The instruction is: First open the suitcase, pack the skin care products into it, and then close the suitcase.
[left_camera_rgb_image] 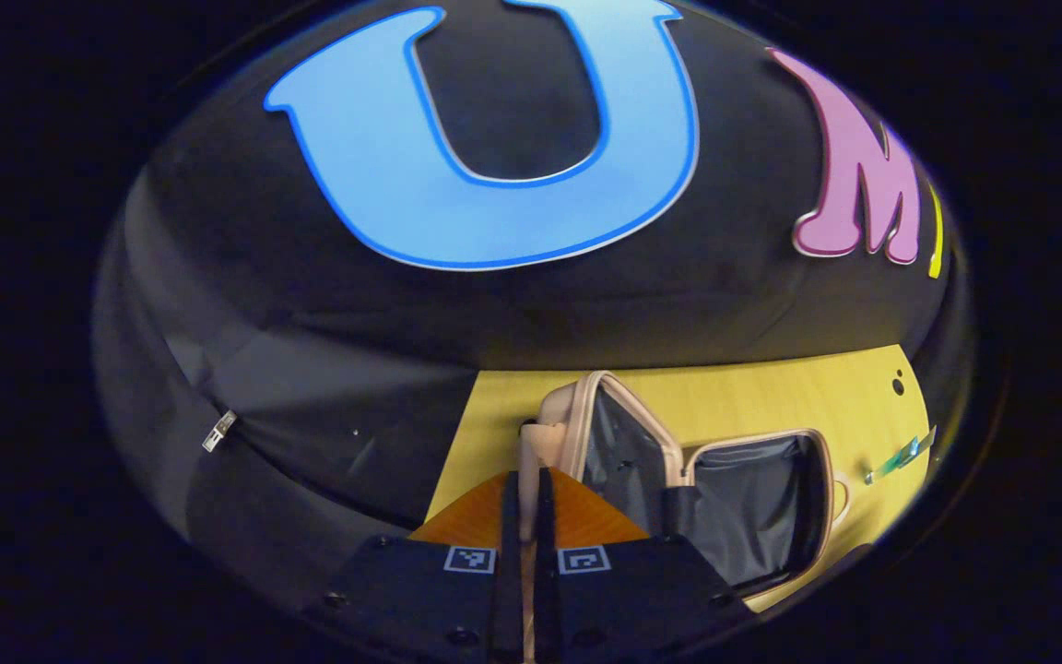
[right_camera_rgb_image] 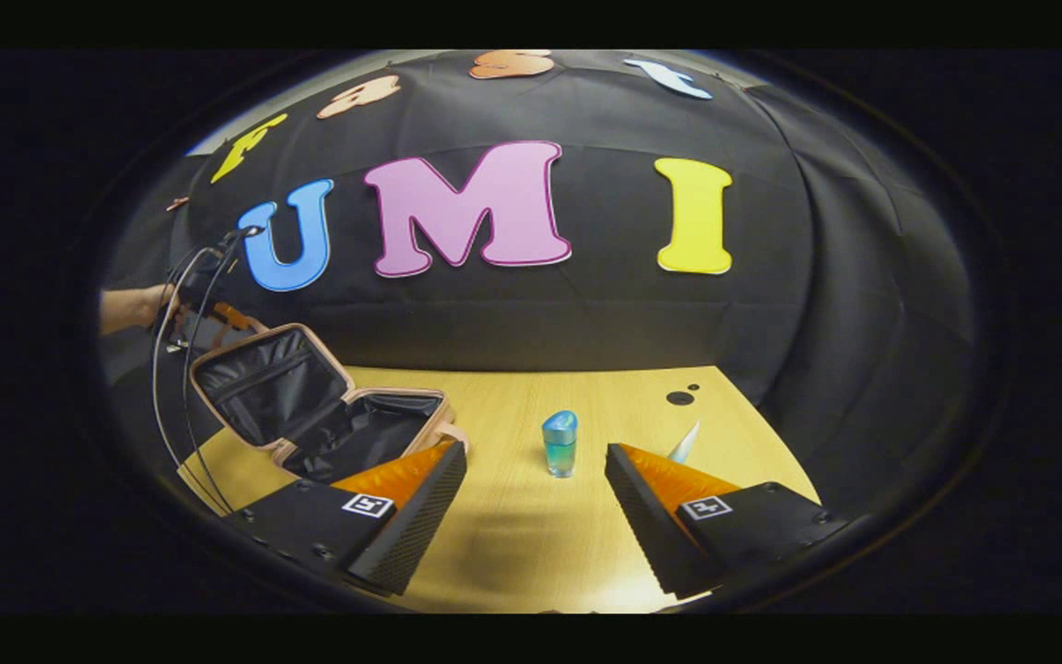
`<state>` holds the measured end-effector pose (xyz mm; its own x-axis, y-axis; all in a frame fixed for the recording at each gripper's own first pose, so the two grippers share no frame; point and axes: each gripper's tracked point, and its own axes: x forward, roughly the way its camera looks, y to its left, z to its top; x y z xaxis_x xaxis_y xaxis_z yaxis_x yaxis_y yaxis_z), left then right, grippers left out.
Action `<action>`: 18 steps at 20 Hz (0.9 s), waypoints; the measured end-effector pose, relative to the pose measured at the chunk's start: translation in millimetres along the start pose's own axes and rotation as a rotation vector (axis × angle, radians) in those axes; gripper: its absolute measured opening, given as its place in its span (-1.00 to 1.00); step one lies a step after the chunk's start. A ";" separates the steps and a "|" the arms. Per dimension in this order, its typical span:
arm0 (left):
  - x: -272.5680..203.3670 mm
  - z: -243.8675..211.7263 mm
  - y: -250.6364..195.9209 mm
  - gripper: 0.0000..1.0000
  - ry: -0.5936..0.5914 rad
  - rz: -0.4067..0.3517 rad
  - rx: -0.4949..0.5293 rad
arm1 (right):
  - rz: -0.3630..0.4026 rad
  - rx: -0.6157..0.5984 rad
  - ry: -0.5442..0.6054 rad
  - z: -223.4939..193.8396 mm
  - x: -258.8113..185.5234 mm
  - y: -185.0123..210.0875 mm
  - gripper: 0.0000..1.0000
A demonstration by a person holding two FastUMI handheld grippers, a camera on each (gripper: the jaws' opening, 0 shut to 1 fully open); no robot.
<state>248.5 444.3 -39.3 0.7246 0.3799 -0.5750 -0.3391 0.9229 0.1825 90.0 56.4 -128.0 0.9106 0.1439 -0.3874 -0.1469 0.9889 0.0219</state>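
In the left gripper view I see my left gripper at the bottom centre, its two fingers pressed close together with only a thin slit between them. Something pale and narrow, part of the suitcase's edge, rises just above the tips; I cannot tell whether the fingers actually pinch it. The suitcase lies open right of centre in that view, its lid tilted up at the left and its base lying flat on the table, both lined in dark fabric with a pink rim. A small teal item lies on the wood at the right edge, too stretched by the lens to make out.

In the right gripper view my right gripper sits low in the frame with its fingers spread wide apart and nothing between them. Straight ahead, in the gap, a small blue-green bottle stands upright on the table, well clear of both fingers. A pale pointed tube pokes up just behind the right-hand finger. The open suitcase sits at the lower left of this frame, lid leaning back toward the wall. At the lid's upper left edge I see the other gripper, with a hand and cables behind it. Both skin care items are on the table, outside the suitcase.
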 end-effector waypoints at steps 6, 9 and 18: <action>64.8 -63.5 52.9 -0.72 0.066 0.035 -0.061 | -0.040 -0.040 0.014 -2.7 0.0 0.2 0.94; 95.2 -92.9 63.5 -0.80 0.093 0.018 -0.081 | -0.069 -0.067 0.011 -6.0 -1.2 -2.0 0.94; 125.3 -136.5 83.8 -0.23 0.079 0.042 -0.231 | -0.086 -0.094 0.002 -17.6 1.3 7.4 0.96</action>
<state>229.0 560.7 -204.9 0.6612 0.4033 -0.6327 -0.5029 0.8640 0.0251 83.3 63.2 -144.6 0.9208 0.0583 -0.3857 -0.1037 0.9898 -0.0981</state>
